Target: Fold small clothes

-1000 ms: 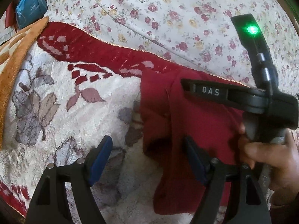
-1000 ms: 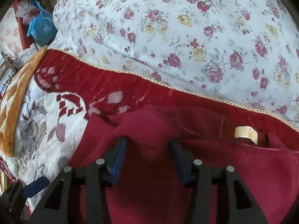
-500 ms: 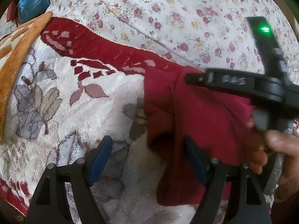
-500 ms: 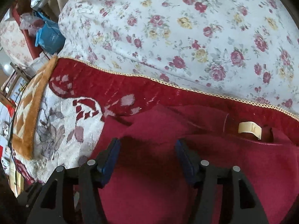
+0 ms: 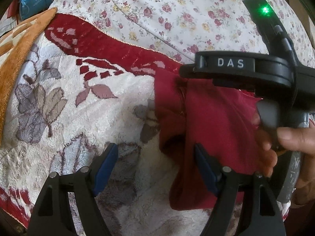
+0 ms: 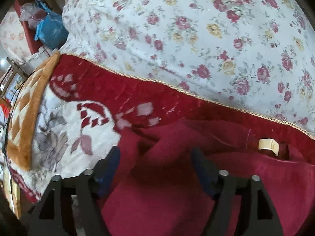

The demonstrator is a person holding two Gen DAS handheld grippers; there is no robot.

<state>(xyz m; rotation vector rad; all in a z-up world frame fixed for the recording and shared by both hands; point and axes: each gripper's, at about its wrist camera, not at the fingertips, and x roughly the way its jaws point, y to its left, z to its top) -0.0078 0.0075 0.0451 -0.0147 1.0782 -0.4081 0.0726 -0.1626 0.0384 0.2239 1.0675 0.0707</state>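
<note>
The small dark red fleece garment (image 6: 177, 186) is lying on a plush blanket with a red border and a cream field with grey and mauve leaves (image 5: 78, 108), near the blanket's far edge with the gold cord. It is lying partly folded, with one loose fold rising at its left side, and a cream label (image 6: 267, 146) is showing at its neck opening on the right. Your right gripper (image 6: 155, 167) is hanging over the left part of the garment; its jaws are opening, and the red cloth is lying between and under the blue pads (image 6: 202, 171) without being pinched. In the left wrist view your right hand (image 5: 291, 151) is gripping the black handle of that tool, marked DAS, with a green light glowing on top. Your left gripper (image 5: 155, 169) is standing wide open and is holding nothing; its left pad is over the cream blanket and its right pad is over the left edge of the garment. Beyond the blanket a white sheet with small pink and yellow roses (image 6: 196, 39) is covering the bed. At the far left an orange and cream checked cloth (image 6: 23, 118) is lying beside the blanket, and a blue plastic bag (image 6: 51, 31) is sitting behind it.
</note>
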